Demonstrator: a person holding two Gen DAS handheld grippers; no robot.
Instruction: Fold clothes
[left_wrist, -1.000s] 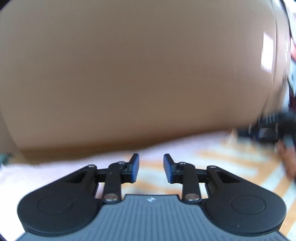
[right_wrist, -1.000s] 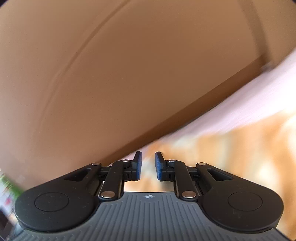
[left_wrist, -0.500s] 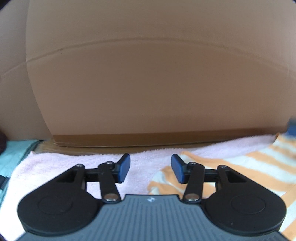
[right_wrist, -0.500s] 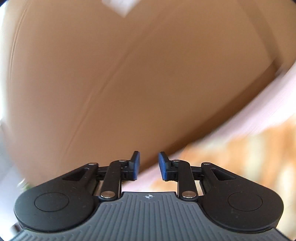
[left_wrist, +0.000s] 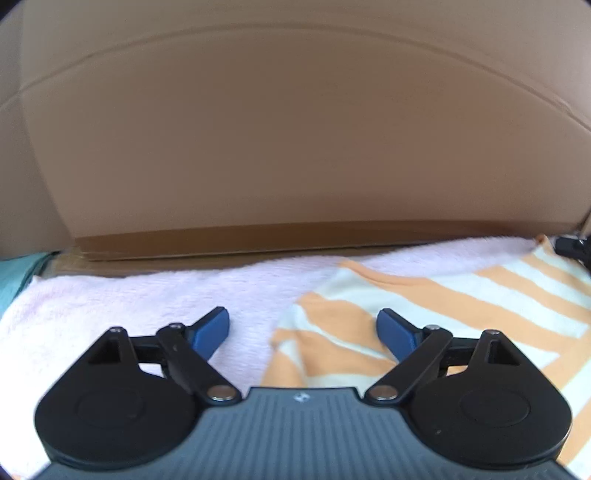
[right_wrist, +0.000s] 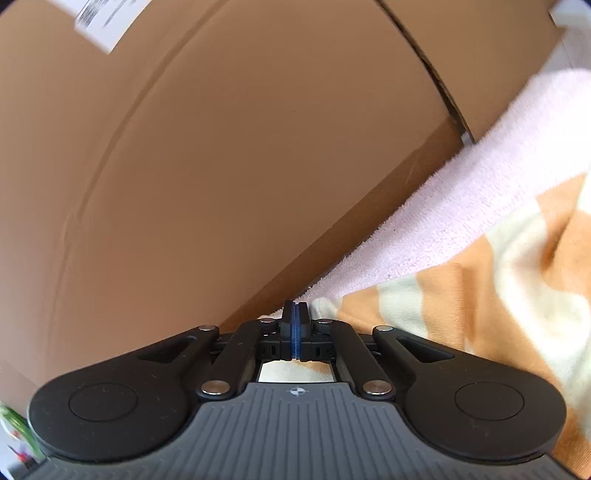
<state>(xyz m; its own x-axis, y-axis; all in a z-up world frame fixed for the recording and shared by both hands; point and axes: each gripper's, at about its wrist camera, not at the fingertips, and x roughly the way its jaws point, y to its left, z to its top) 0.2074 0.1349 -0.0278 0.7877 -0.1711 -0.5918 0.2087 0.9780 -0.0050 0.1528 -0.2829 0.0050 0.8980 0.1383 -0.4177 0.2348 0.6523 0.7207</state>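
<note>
Left gripper (left_wrist: 303, 326): jaws wide open over striped shirt (left_wrist: 424, 314) edge | right gripper (right_wrist: 295, 325): jaws closed, cloth between them not discernible | advice: one layer is best pinched squarely.

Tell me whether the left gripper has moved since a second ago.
Yes. The left gripper opened wide and swung left: the cardboard box's left edge came into view.

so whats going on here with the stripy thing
A person is folding an orange and white striped garment that lies on a pink towel in front of a cardboard box. The left gripper is wide open over the garment's edge. The right gripper is shut at another edge; whether it pinches cloth cannot be told.
</note>
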